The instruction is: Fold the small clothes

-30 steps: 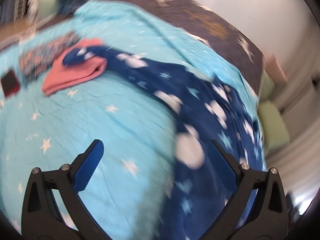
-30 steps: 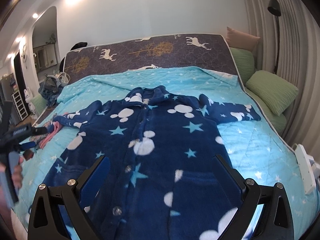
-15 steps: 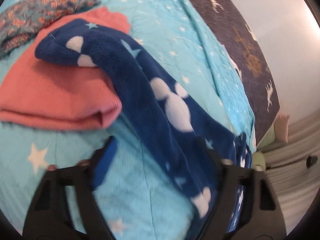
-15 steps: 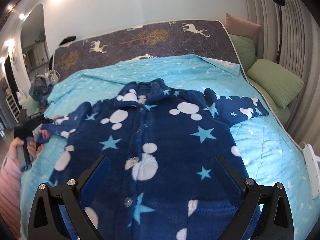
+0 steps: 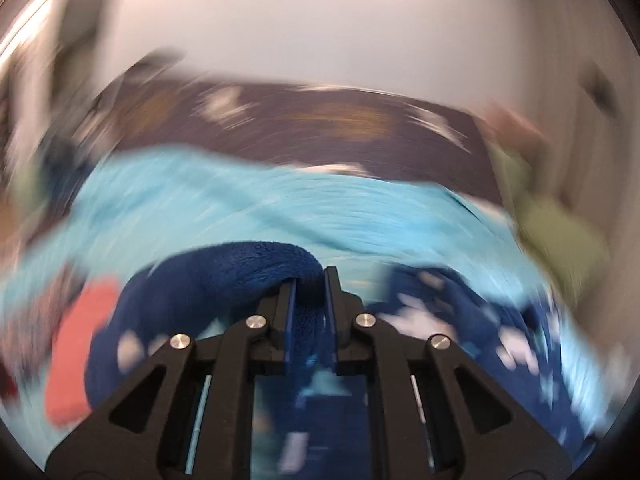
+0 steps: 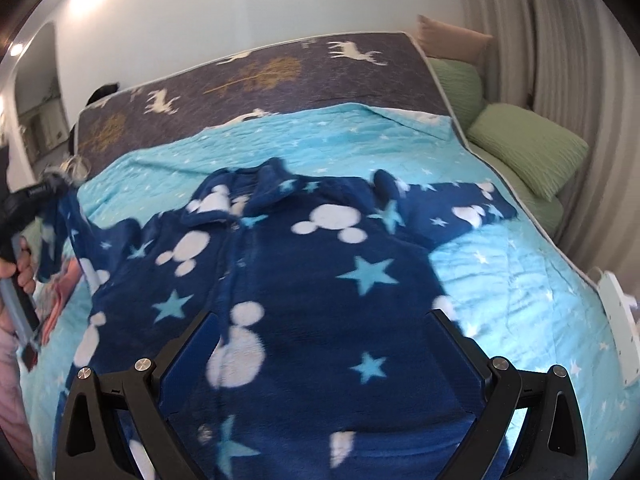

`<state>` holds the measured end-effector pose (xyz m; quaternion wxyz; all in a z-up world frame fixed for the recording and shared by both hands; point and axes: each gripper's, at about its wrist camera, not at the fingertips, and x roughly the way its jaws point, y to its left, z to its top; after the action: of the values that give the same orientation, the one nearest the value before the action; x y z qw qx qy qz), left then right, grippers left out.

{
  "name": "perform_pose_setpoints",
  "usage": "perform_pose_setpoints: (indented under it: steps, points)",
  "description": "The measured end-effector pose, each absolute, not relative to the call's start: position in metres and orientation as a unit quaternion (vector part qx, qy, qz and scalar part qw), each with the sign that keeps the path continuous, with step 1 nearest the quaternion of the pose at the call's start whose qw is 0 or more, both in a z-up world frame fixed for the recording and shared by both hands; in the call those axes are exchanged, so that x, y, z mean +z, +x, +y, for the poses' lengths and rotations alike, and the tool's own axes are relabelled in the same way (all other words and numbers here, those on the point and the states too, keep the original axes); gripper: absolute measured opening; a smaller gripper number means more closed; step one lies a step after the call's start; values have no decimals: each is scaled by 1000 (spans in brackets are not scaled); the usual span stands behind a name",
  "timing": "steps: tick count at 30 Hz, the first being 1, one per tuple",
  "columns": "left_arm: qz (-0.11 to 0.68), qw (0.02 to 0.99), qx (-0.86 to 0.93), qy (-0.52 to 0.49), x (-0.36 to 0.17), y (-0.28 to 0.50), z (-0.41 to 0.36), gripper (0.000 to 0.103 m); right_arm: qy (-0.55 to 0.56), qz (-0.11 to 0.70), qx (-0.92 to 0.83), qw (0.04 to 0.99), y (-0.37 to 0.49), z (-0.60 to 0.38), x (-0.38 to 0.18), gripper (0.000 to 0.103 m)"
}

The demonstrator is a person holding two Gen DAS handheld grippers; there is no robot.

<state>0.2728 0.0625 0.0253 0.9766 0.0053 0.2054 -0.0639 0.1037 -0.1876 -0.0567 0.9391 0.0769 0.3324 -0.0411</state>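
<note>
**Lifting the sleeve of the fleece jacket**

Gripping one sleeve cuff (image 5: pixel 256 264), the left tongs (image 5: pixel 307 280) have just closed on it. The navy fleece jacket with stars and white mouse shapes (image 6: pixel 320 280) lies spread on the turquoise bed quilt (image 6: pixel 500 272). It looks soft, thick and floppy, so cuffs and hems seem the best holds. The right tongs (image 6: pixel 324 344) hover open above its front.

Navy fleece jacket (image 6: pixel 320 280) with white mouse heads and pale stars, spread front-up on turquoise bed, one sleeve (image 5: pixel 256 268) lifted
</note>
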Motion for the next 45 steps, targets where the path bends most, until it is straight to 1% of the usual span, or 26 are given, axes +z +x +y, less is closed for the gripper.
perform_pose_setpoints:
  steps: [2, 3, 5, 8, 9, 10, 11, 12, 13, 14, 15, 17, 20, 22, 23, 24, 25, 26, 27, 29, 33, 38, 40, 41, 43, 45]
  points:
    - [204, 960, -135, 136, 8, 260, -26, 15, 92, 330, -61, 938, 100, -204, -57, 103]
    - [207, 947, -154, 189, -8, 254, -57, 17, 98, 328, -70, 937, 97, -210, -57, 103]
    - [217, 917, -182, 283, -45, 240, -108, 17, 120, 327, -95, 933, 91, -230, -57, 103]
    - [243, 871, -212, 371, -95, 220, -145, 18, 156, 333, -115, 923, 80, -259, -60, 103]
    - [244, 860, -216, 394, -106, 214, -149, 24, 162, 337, -118, 920, 78, -266, -62, 103]
    - [227, 848, -210, 432, -116, 203, -152, 26, 164, 341, -122, 918, 76, -274, -63, 103]
    - [206, 843, -202, 454, -118, 191, -151, 30, 160, 344, -125, 917, 76, -278, -64, 103]
    - [196, 841, -203, 462, -116, 183, -149, 36, 152, 347, -127, 917, 77, -280, -65, 103]
    - [194, 840, -207, 462, -112, 179, -143, 41, 142, 350, -125, 918, 79, -281, -64, 103]
    - [194, 841, -212, 458, -106, 171, -136, 51, 124, 352, -116, 920, 83, -279, -62, 103]
    - [188, 845, -209, 455, -100, 164, -128, 58, 112, 351, -107, 923, 86, -276, -60, 103]
    - [179, 852, -194, 452, -88, 152, -108, 62, 79, 343, -79, 933, 91, -263, -52, 103]
    - [193, 874, -151, 419, -74, 143, -65, 63, -4, 318, -9, 948, 100, -221, -38, 102]
    - [218, 893, -107, 378, -68, 147, -29, 67, -67, 299, 47, 951, 103, -188, -35, 99]
    - [232, 901, -73, 359, -68, 151, -11, 68, -94, 292, 67, 949, 104, -174, -35, 93]
    - [252, 904, -37, 344, -71, 158, 8, 68, -138, 280, 95, 945, 105, -152, -38, 85]
    - [266, 903, -17, 336, -73, 163, 18, 68, -168, 272, 112, 941, 107, -137, -41, 80]
    - [285, 902, 7, 324, -77, 170, 30, 68, -213, 262, 140, 931, 109, -112, -47, 70]
    - [296, 902, 23, 314, -79, 174, 39, 68, -240, 258, 162, 922, 111, -96, -52, 63]
    - [302, 907, 39, 289, -77, 175, 54, 68, -285, 259, 209, 899, 119, -60, -65, 59]
    - [305, 922, 44, 236, -72, 171, 70, 68, -319, 267, 249, 875, 132, -11, -86, 59]
    - [316, 929, 31, 193, -74, 174, 84, 68, -390, 254, 216, 858, 149, 25, -115, 59]
    - [311, 931, 30, 190, -73, 170, 87, 68, -404, 259, 204, 853, 159, 28, -124, 38]
    - [308, 932, 28, 188, -72, 170, 86, 68, -402, 274, 199, 851, 166, 28, -127, 10]
    - [305, 935, 22, 181, -68, 170, 86, 68, -370, 285, 202, 861, 173, 19, -116, 9]
    - [302, 937, 16, 176, -65, 168, 86, 68, -293, 279, 203, 892, 180, -7, -83, 9]
